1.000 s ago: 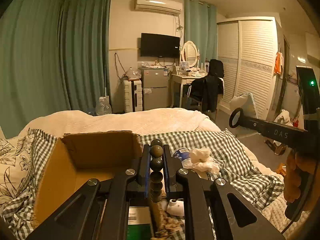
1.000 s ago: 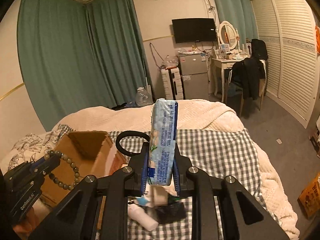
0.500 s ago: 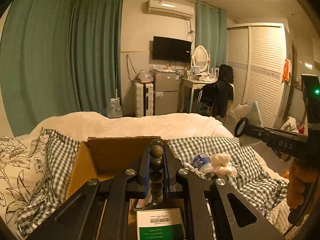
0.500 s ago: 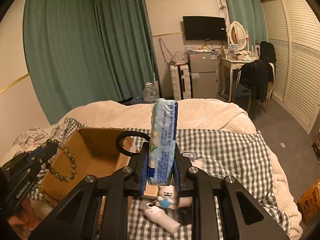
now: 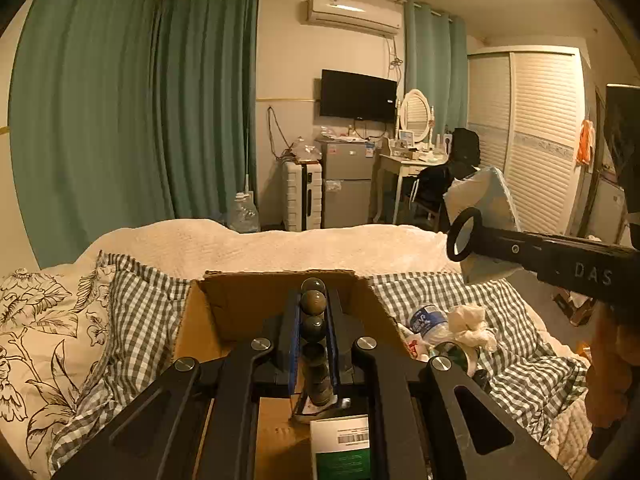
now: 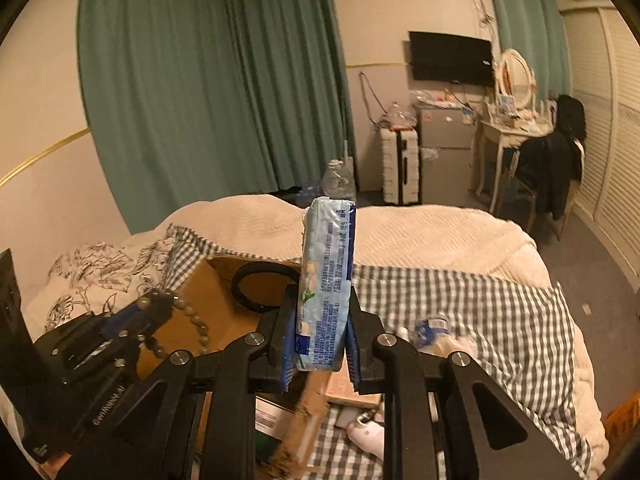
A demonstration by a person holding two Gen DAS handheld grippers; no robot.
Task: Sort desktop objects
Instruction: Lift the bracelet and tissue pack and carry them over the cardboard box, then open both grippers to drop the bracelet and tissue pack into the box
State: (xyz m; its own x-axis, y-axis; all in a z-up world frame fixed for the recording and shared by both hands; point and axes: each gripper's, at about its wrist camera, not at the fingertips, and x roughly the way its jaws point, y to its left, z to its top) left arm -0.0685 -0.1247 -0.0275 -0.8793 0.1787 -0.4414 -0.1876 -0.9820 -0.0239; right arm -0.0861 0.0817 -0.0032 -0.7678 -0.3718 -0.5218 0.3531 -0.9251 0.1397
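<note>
Over the cardboard box (image 5: 240, 304) on the bed: both grippers loaded, both have drifted toward it across the last second.

Left gripper (image 5: 314, 320): jaws nearly closed, pinching a bead bracelet (image 5: 314, 336). Beads run in a line up between the blue pads; in the right wrist view the loose loop hangs below the tips. A second ago the box sat left of this gripper's centre line; now it sits dead ahead, open mouth under the fingers.

Right gripper (image 6: 320, 320): jaws narrow, clamped on a light-blue tissue pack (image 6: 326, 280), pack upright and sticking well above the tips. Box has slid further under it in its own view, and the frame is a bit blurred, so likely in motion. From the left camera the pack has come in higher and nearer the box edge.

Box holds a green-and-white carton (image 5: 342, 444) at the near side. On the checked blanket (image 6: 460, 300) to the right, not yet sorted: a crushed plastic bottle (image 5: 426, 318), crumpled tissue (image 5: 468, 322), a small white item (image 6: 366, 434) near the box corner, too dim to identify.

Read: transport phase ending, drop phase next. Bracelet looks ready to release. Pack needs a bit more travel left. Risk: bracelet snagging on a pad at release.
</note>
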